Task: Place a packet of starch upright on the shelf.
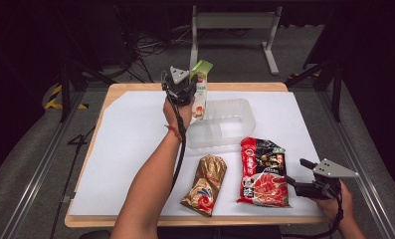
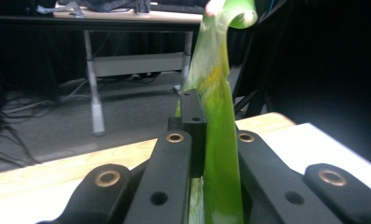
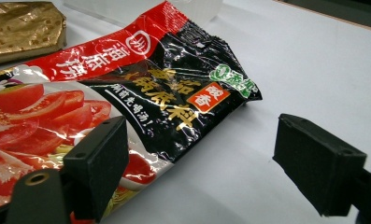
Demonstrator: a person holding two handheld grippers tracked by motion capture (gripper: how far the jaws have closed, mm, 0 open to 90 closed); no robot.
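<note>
Gold pouch (image 1: 205, 185) lies at 6 o'clock. Left hand-held gripper (image 1: 187, 92) clamps green packet (image 1: 200, 89); lower it upright into tray (image 1: 225, 123). Right hand-held gripper (image 1: 297, 181) wide open, empty.

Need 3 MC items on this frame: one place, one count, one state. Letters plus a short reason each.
1. Where is the green carton?
A. flat beside the gold pouch
B. held up at the clear tray's far-left corner
C. on the floor

2. How many packets lie flat on the white sheet?
A. two
B. three
C. four

3. How do the right gripper's jaws stand?
A. clamped on the red packet
C. wide apart, nothing between
B. shut, nothing held

Key: 1 B, the left gripper pinches it by the clear tray. 2 A, the gold pouch and red packet. 3 C, bare sheet shows between the pads.
</note>
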